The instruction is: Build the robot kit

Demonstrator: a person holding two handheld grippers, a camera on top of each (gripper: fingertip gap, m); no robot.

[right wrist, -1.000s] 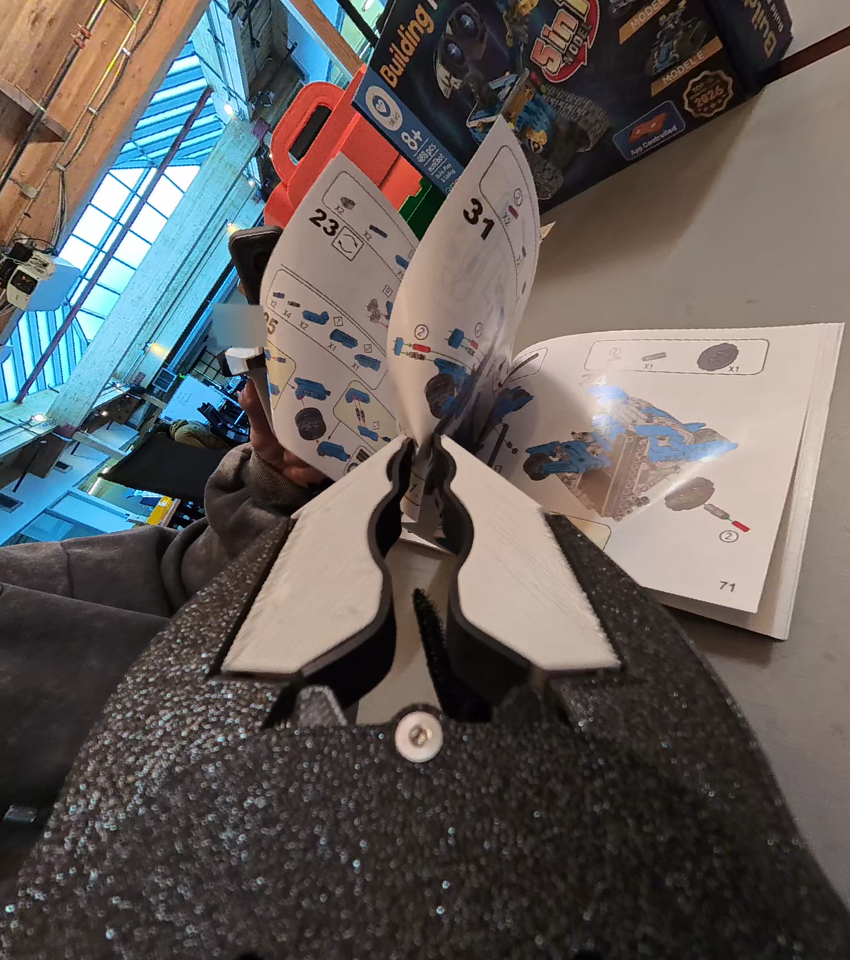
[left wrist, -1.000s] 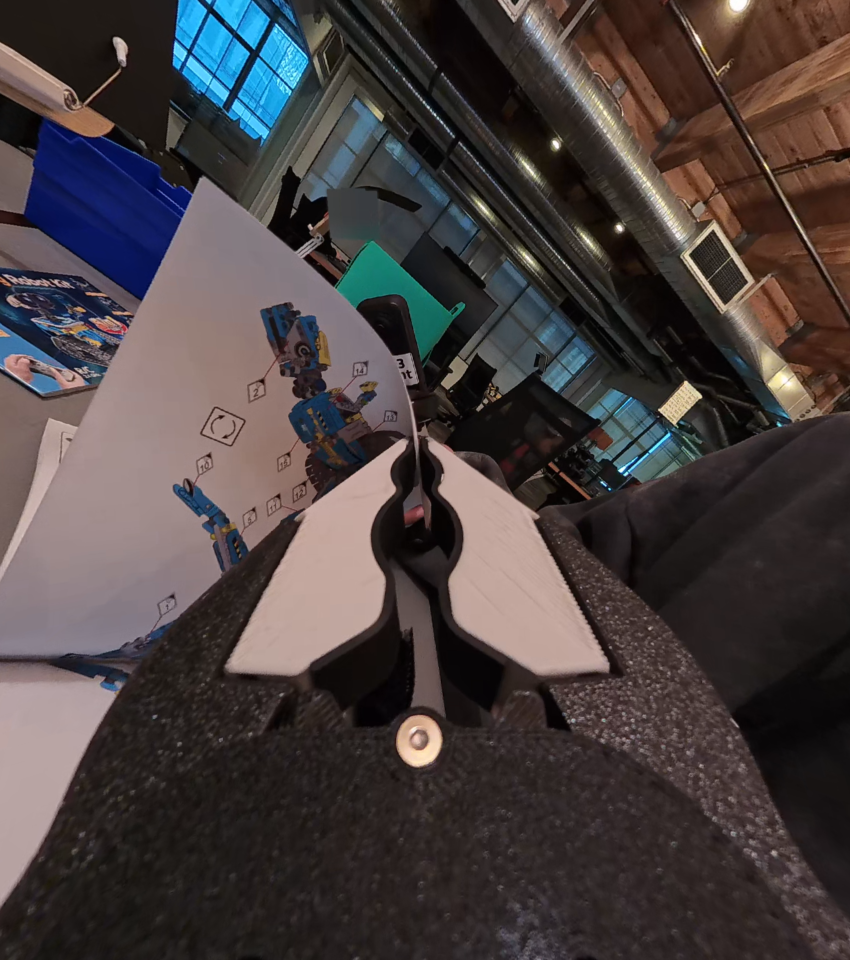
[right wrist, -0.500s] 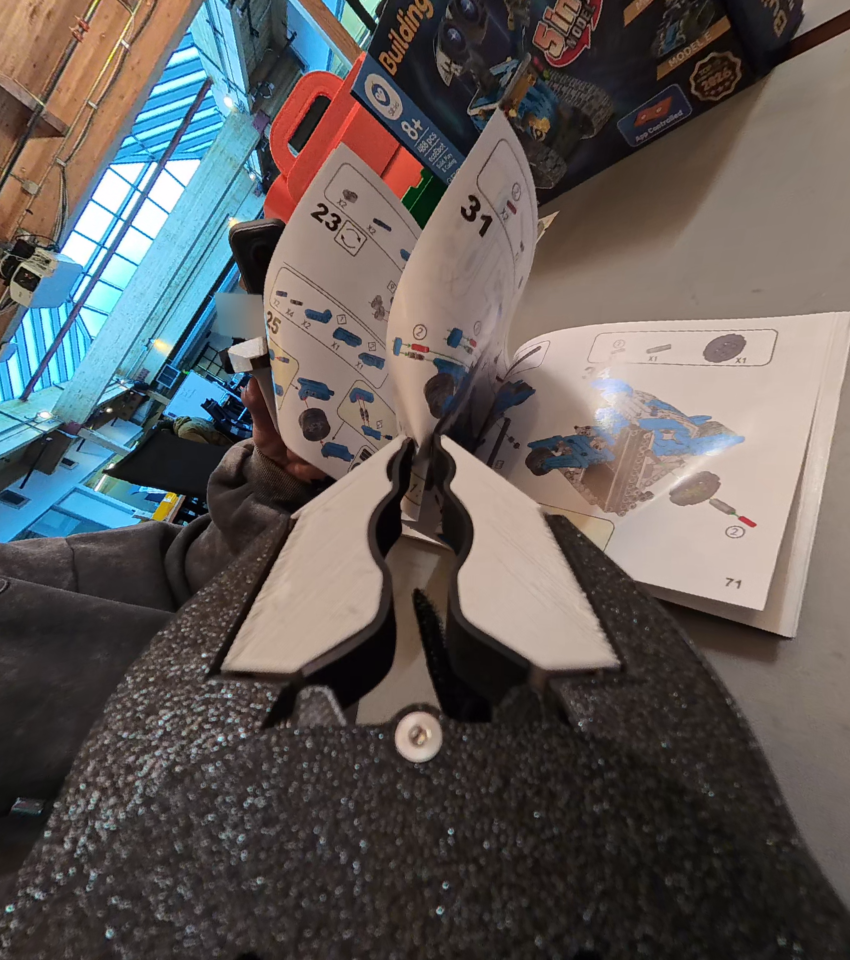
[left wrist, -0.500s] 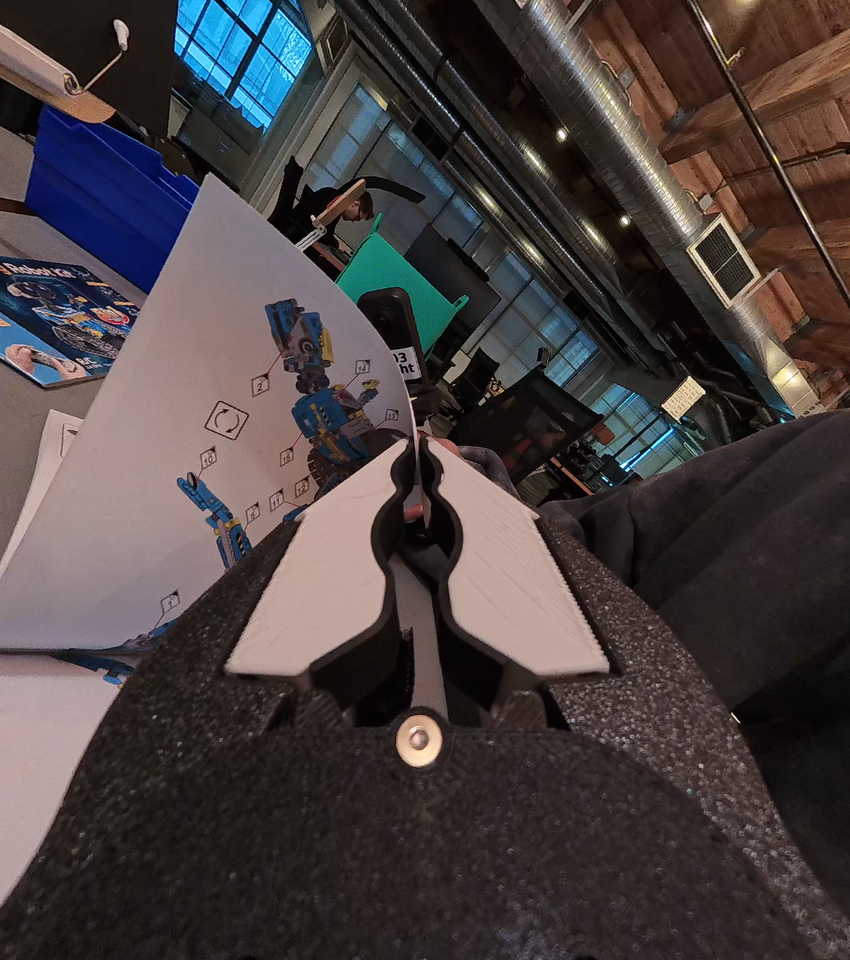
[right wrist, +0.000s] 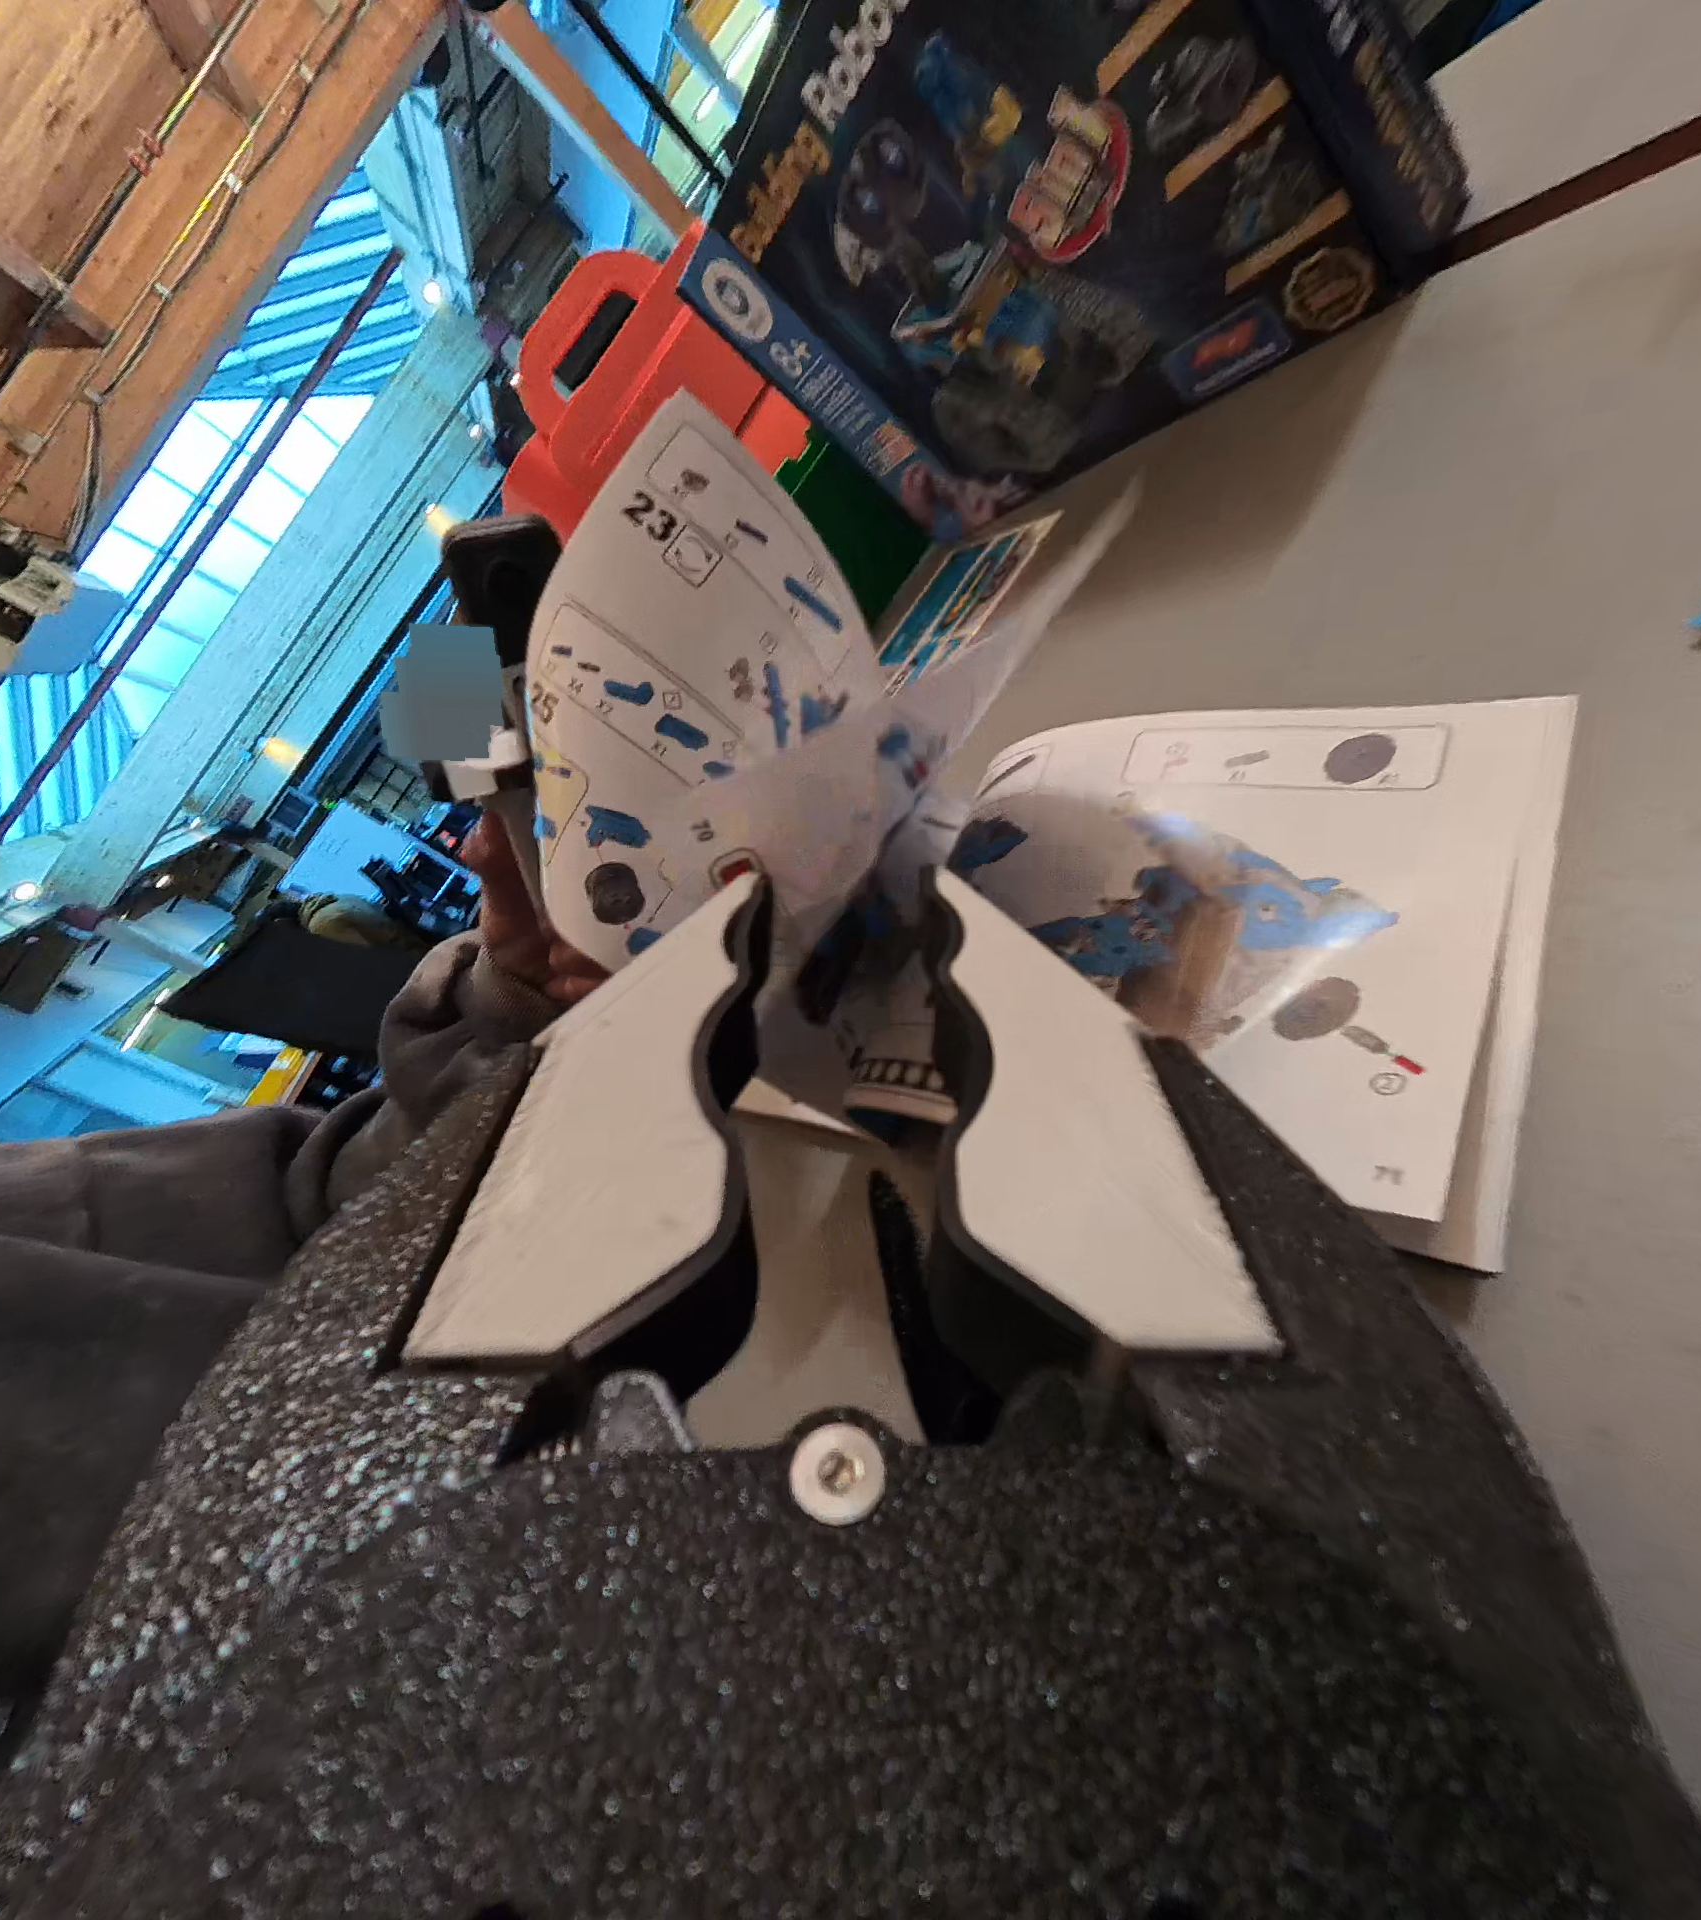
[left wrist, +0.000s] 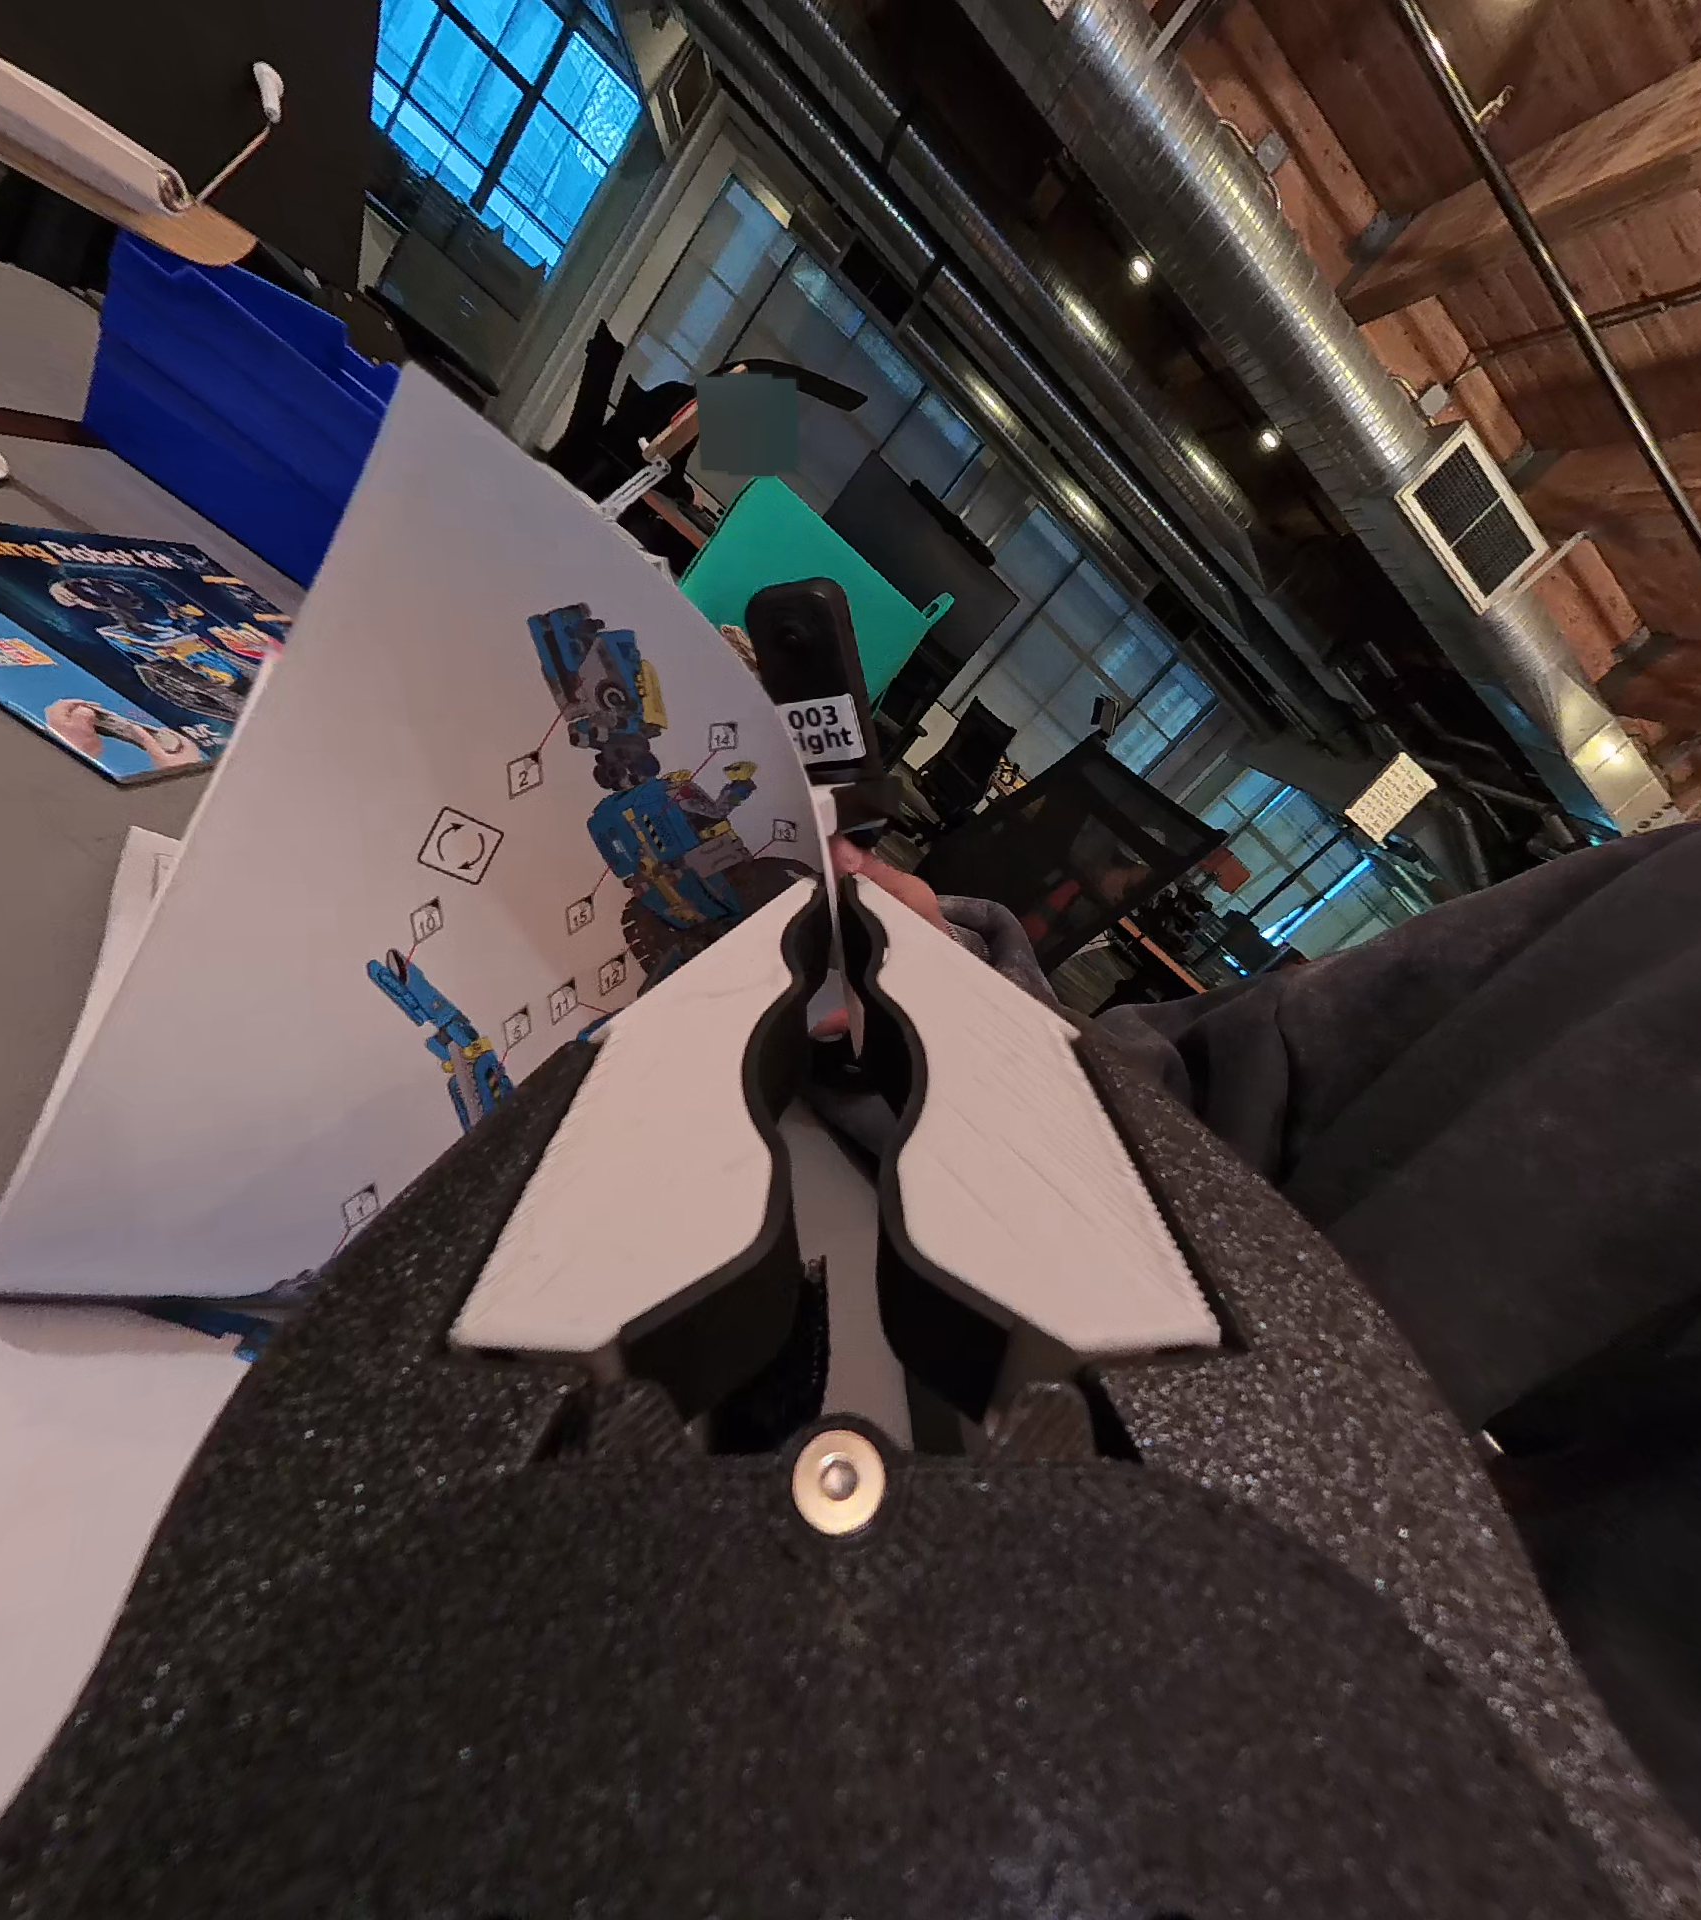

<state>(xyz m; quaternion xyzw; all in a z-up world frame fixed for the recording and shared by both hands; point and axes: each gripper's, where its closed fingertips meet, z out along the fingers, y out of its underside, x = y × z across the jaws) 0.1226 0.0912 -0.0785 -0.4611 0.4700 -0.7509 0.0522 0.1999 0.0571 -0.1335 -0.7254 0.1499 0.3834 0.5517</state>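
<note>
The left gripper (left wrist: pixel 833 906) has its jaws nearly together, pinching the edge of a raised page (left wrist: pixel 472 831) of the instruction booklet (right wrist: pixel 1345 935). That page curves up toward 10 o'clock, showing a blue robot drawing. The right gripper (right wrist: pixel 844 894) stands wide, its fingers apart with loose, blurred pages (right wrist: pixel 784 790) fanning between them (whether they touch a pad I cannot tell). The booklet lies open on the grey table (right wrist: pixel 1656 520), its flat half at 2 o'clock of that gripper. A toy kit box (right wrist: pixel 1085 229) and an orange case (right wrist: pixel 638 353) stand at 12 o'clock.
</note>
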